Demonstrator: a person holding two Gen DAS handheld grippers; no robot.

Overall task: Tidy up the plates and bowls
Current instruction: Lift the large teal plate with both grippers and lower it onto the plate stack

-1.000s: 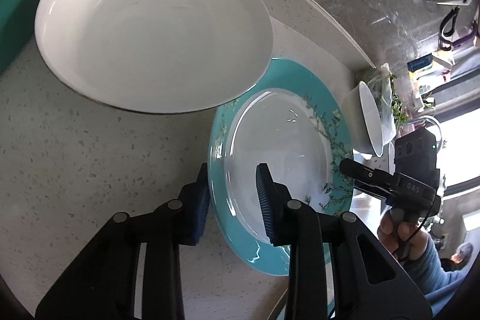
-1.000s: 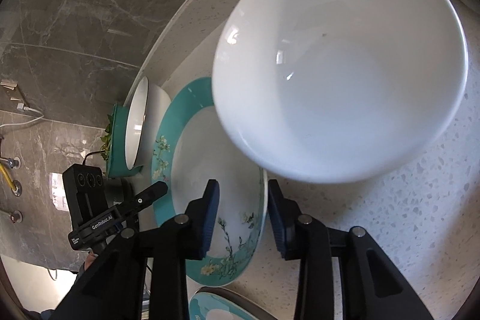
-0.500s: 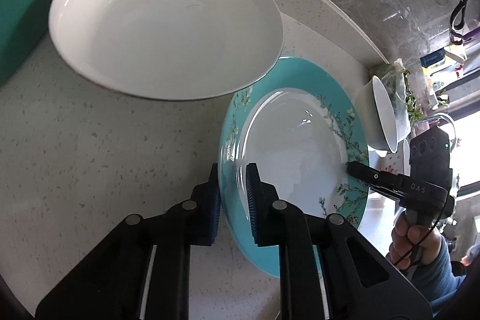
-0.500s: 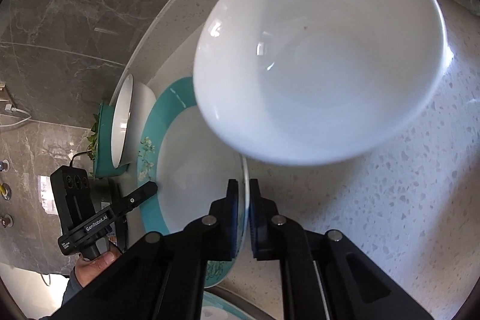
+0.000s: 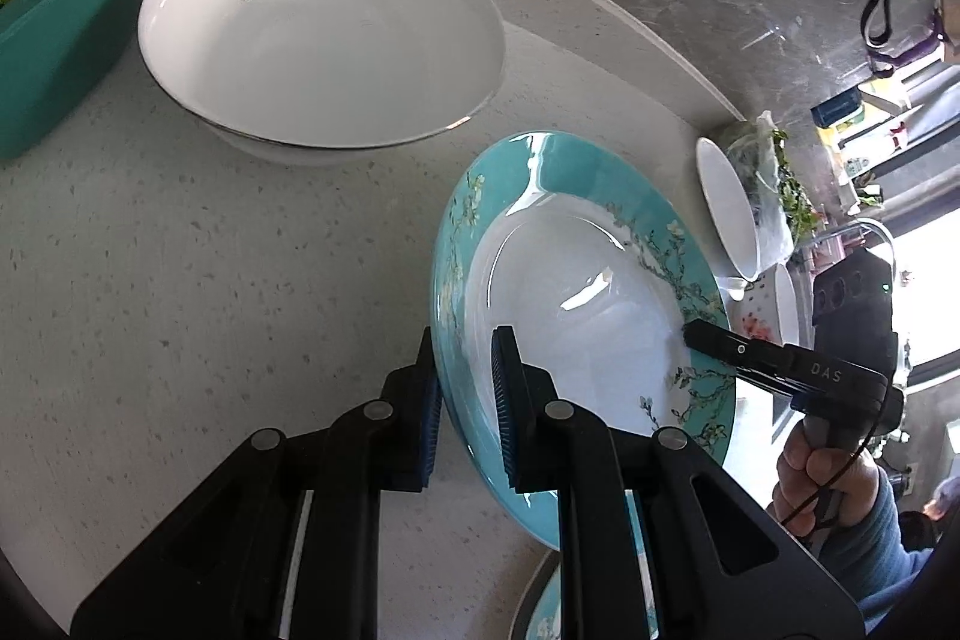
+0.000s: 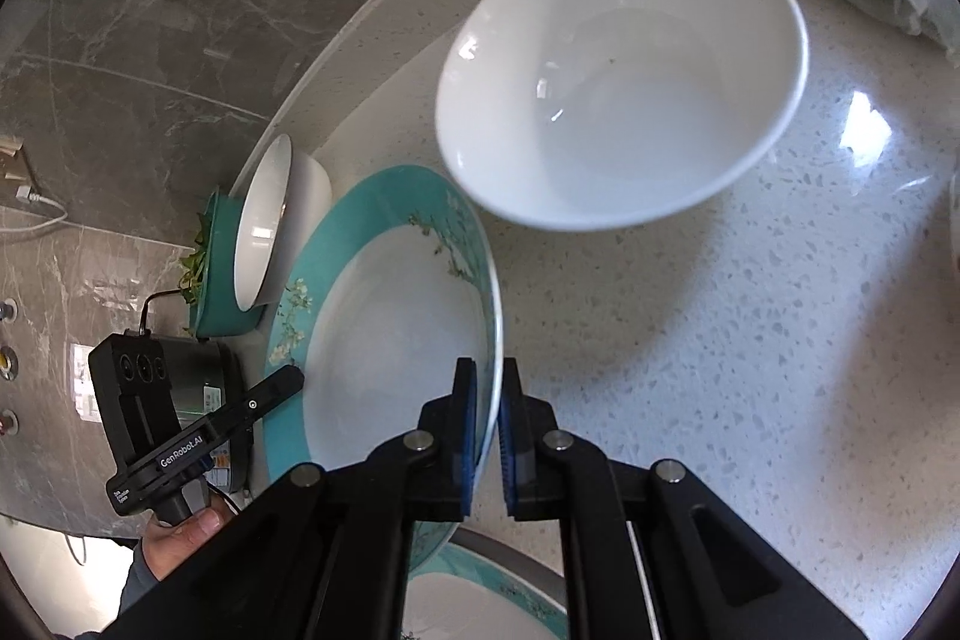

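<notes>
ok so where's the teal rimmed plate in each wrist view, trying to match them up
Left wrist view: the teal rimmed plate sits right of centre, its near-left rim clamped in the left hand-held gripper.
Right wrist view: the same plate is left of centre, its right rim pinched by the right hand-held gripper.
Shared landmark: the big white bowl, just above the plate in both.

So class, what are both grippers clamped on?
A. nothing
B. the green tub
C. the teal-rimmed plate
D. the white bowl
C: the left gripper and right gripper each pinch opposite rims of the teal-rimmed plate.
</notes>
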